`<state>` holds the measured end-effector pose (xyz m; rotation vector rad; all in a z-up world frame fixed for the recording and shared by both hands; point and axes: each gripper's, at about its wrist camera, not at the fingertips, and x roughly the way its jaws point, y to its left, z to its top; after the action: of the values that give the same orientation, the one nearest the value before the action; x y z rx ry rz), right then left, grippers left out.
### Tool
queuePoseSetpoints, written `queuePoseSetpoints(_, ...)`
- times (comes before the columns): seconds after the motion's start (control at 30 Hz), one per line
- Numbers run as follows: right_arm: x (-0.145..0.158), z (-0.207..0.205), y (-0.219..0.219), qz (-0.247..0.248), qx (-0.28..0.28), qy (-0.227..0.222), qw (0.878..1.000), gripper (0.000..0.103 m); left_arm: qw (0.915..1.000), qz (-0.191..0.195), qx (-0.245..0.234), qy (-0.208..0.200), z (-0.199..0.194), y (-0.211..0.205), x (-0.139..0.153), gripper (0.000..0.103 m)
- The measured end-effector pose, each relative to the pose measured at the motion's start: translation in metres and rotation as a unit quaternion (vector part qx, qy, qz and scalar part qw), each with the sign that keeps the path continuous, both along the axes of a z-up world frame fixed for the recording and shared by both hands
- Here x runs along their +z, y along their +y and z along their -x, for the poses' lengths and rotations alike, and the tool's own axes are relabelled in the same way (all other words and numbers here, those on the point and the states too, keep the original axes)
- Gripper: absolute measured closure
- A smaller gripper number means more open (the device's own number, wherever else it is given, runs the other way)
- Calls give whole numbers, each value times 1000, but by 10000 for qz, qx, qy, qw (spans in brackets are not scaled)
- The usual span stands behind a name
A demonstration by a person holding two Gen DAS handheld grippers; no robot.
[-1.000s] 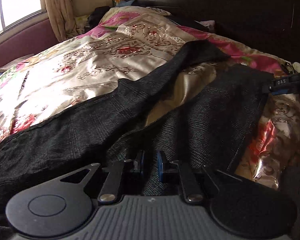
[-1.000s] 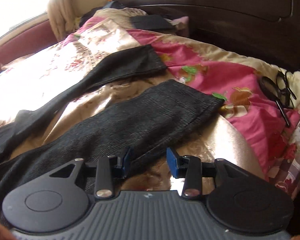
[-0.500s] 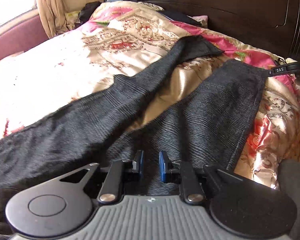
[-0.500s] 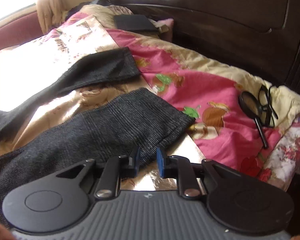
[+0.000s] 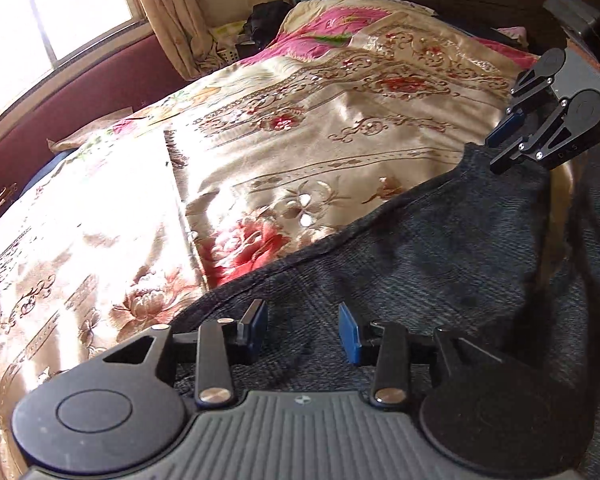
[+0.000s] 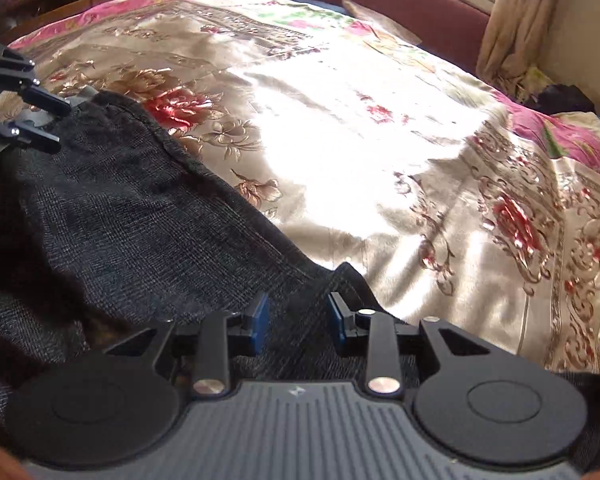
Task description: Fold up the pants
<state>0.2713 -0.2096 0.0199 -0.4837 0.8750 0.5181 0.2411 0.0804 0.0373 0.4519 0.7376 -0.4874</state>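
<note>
The pants [image 5: 440,264] are dark, coarse woven cloth, matt with a fine check. The bedspread [image 5: 300,128] is glossy satin, embroidered with flowers. The left gripper [image 5: 302,330] and right gripper [image 6: 298,322] are matt black plastic with blue pads [image 5: 348,334], shiny metal pivot pins and ribbed grey housings. The curtain [image 5: 168,16] is thin cloth.

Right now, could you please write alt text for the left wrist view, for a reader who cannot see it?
The left gripper, jaws open, hovers low over dark grey pants spread on a floral satin bedspread. At upper right, the right gripper meets the pants' far edge. A sunlit window and curtain sit behind.
</note>
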Motion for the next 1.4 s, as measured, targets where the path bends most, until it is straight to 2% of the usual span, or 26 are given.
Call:
queuePoseSetpoints(0.13,-14,-38,16,332,324,426,9980,67,9994,-257,-166,168,-42,17,-9,50)
queuePoseSetpoints(0.3,-22,-61,21,383,439,964,9936,66,9965,-459,-373,589,-76,31,-22,50)
queuePoseSetpoints(0.4,-24,-73,27,509,680,1193,9892,63,9941,-468,-484,848,-87,40,-27,47)
queuePoseSetpoints(0.57,-20,-92,33,546,864,1541,9828,60,9930,-371,-535,985,-103,53,-20,44)
queuePoseSetpoints(0.63,-23,-98,37,542,913,1734,9791,60,9915,-315,-566,1132,-109,57,-23,39)
queuePoseSetpoints(0.73,-32,-103,46,637,1071,1986,9721,58,9879,-251,-630,1398,-116,59,-33,38)
queuePoseSetpoints(0.93,-30,-97,45,769,1206,2182,9654,61,9855,-291,-782,1476,-111,64,-32,38)
queuePoseSetpoints(1.07,-31,-96,50,867,1398,2343,9582,59,9835,-428,-935,1486,-106,62,-28,50)
queuePoseSetpoints(1.13,-33,-96,54,1007,1513,2275,9567,63,9830,-562,-1007,1429,-108,60,-30,50)
queuePoseSetpoints(1.27,-43,-97,62,1022,1288,2194,9617,64,9817,-558,-925,1571,-120,58,-38,50)
queuePoseSetpoints(1.3,-41,-93,61,976,1312,2116,9636,72,9821,-558,-915,1548,-119,58,-39,50)
queuePoseSetpoints(1.33,-39,-90,60,915,1235,2077,9661,84,9828,-581,-902,1501,-118,58,-38,50)
queuePoseSetpoints(1.37,-37,-86,58,884,1166,2019,9684,86,9836,-618,-874,1450,-116,57,-37,59)
queuePoseSetpoints(1.4,-35,-81,58,884,1138,1930,9706,89,9847,-724,-803,1364,-113,56,-38,74)
